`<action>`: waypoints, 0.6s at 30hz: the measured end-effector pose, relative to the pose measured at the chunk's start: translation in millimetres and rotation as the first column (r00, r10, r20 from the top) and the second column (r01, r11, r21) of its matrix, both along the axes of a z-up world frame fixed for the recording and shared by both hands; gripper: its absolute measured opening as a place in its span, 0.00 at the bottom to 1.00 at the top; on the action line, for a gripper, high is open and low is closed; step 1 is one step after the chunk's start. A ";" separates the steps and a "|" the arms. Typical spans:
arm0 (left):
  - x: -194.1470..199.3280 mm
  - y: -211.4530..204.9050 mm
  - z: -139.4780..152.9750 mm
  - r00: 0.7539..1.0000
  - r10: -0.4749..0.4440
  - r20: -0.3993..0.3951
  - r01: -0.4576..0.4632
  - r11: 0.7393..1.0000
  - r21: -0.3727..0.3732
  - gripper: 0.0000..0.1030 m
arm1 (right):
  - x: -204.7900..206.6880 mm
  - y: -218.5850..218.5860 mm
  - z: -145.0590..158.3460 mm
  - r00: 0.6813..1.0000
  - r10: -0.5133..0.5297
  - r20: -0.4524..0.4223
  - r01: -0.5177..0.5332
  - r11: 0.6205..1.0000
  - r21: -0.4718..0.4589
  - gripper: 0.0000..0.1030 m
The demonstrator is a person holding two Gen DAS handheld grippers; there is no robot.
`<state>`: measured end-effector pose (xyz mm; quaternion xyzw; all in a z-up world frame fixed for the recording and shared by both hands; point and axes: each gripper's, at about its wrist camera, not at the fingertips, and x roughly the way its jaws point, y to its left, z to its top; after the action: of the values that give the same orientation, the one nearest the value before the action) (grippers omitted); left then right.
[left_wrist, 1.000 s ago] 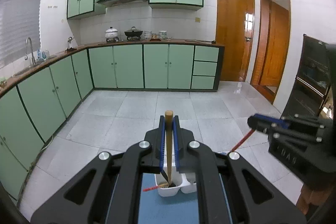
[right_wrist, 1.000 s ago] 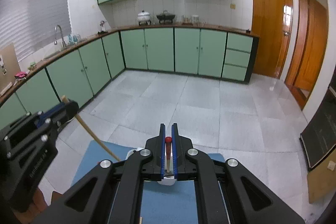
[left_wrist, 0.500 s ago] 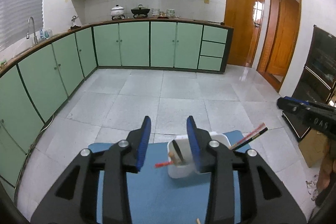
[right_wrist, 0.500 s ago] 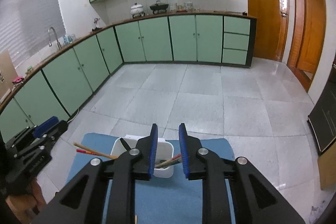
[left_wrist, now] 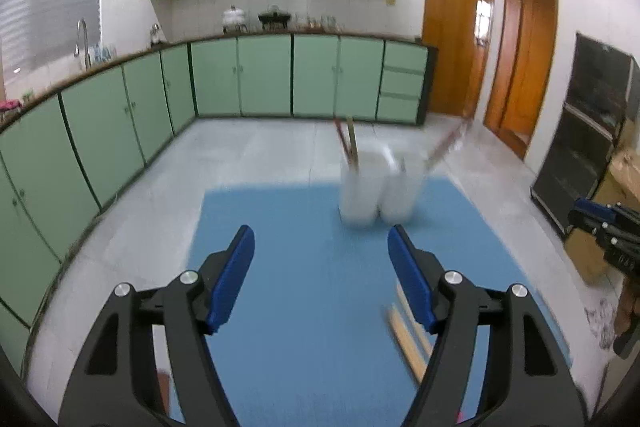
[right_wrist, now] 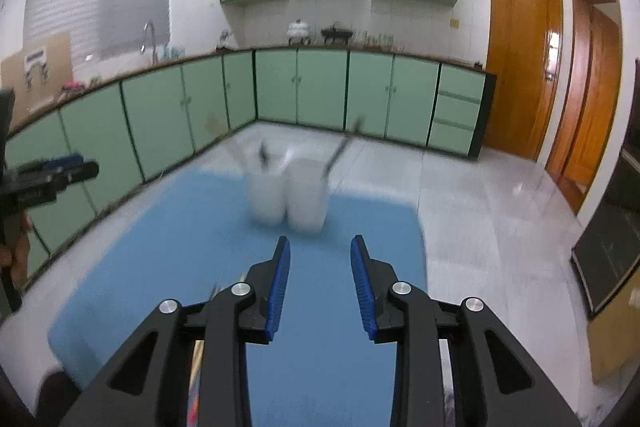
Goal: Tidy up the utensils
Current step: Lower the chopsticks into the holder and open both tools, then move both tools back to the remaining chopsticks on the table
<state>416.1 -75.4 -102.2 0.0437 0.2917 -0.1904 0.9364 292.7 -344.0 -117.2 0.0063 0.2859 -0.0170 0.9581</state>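
A white two-compartment utensil holder (left_wrist: 378,189) (right_wrist: 288,191) stands on the far part of a blue mat (left_wrist: 312,307) (right_wrist: 192,227). Red and wooden sticks (left_wrist: 346,143) lean out of its left compartment, and more red ones (left_wrist: 448,141) out of the right. My left gripper (left_wrist: 320,239) hangs over the mat short of the holder, its jaws opening with nothing between them. My right gripper (right_wrist: 320,247) is likewise short of the holder, narrower, its jaws opening and empty. Wooden chopsticks (left_wrist: 408,335) lie on the mat under the left gripper's right finger.
The mat lies on a pale table with grey floor tiles beyond. Green cabinets line the far wall and the left side. Wooden doors stand at the right. A blurred utensil (right_wrist: 196,367) lies on the mat beneath the right gripper's left finger.
Both grippers held a stick over the holder one second ago. They have let go, opened, and drawn back and down, so the holder now stands farther ahead.
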 end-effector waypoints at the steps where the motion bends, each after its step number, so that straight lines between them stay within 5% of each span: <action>1: -10.4 2.4 -9.4 1.000 -0.002 -0.006 0.002 1.000 0.004 0.67 | -14.7 7.5 -20.3 1.000 0.011 -0.025 -0.011 1.000 0.014 0.30; 9: -117.6 4.4 -106.9 0.995 -0.053 -0.085 0.056 0.997 0.043 0.69 | -87.5 70.4 -134.6 0.978 0.114 -0.175 -0.116 0.993 -0.007 0.30; 13: -147.8 -5.9 -140.5 0.989 -0.097 -0.114 0.107 0.991 0.080 0.69 | -94.1 89.5 -153.1 0.968 0.165 -0.190 -0.169 0.986 -0.010 0.30; 18: -147.8 8.1 -153.1 0.988 -0.056 -0.147 0.066 0.995 0.069 0.69 | -86.4 100.4 -163.0 0.959 0.211 -0.188 -0.217 0.976 -0.012 0.30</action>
<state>268.3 -67.3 -255.2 0.0732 0.3641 -0.2107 0.9042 206.3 -243.7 -280.2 -0.0416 0.3726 0.0814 0.9235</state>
